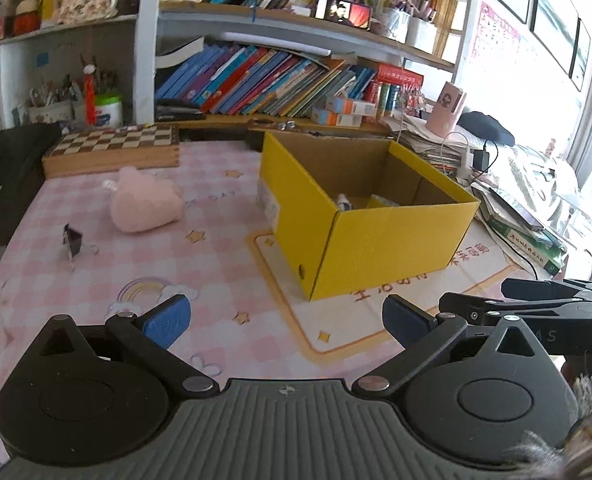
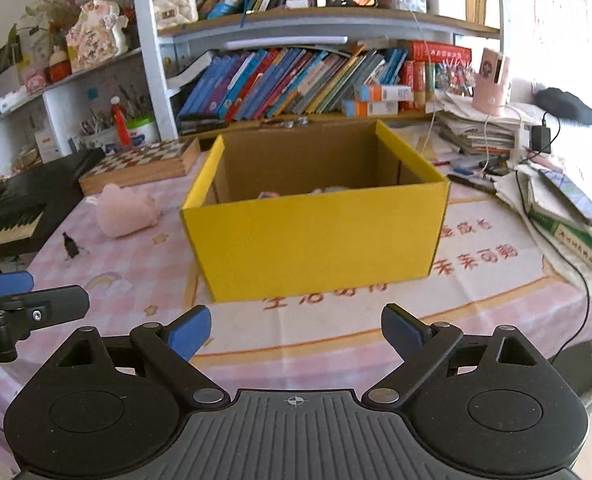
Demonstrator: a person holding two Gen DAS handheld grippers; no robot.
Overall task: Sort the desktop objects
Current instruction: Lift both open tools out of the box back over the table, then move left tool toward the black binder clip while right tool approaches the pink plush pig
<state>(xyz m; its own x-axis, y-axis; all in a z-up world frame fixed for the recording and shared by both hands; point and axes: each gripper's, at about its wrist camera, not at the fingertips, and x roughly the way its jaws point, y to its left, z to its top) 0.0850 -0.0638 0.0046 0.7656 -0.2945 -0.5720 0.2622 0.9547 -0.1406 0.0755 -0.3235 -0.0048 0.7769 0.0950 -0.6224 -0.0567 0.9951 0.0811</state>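
From where I sit, the inside of the open yellow cardboard box [image 2: 316, 236] is mostly hidden: through the right wrist camera its near wall blocks the floor, and I only catch blurred pale and pinkish shapes over the rim that I cannot name. The left wrist camera looks in from a corner and shows more — a small white bottle-like item [image 1: 343, 202] and a pale flat object beside it, both half cut off by the wall.

My left gripper [image 1: 286, 322] has its blue-padded fingers spread wide with nothing between them, hovering above the pink checked tablecloth [image 1: 200, 264]. My right gripper [image 2: 296, 330] is likewise spread and empty, facing the box's long side. Each camera catches only the tip of the other gripper at its frame edge.

The soft pink plush toy [image 1: 146, 204] lies on the cloth left of the box, well apart from it. Nearer me sits a small black binder clip [image 1: 71, 241], its handles hard to make out; in the right view it is just a dark speck.

Behind the toy rests a wooden chessboard case [image 1: 112, 152]. Only the right view shows the black keyboard [image 2: 16, 216] at the far left. A sprawling stack of papers and books [image 2: 568, 208] crowds the box's right side, with a black cable trailing across the cloth.
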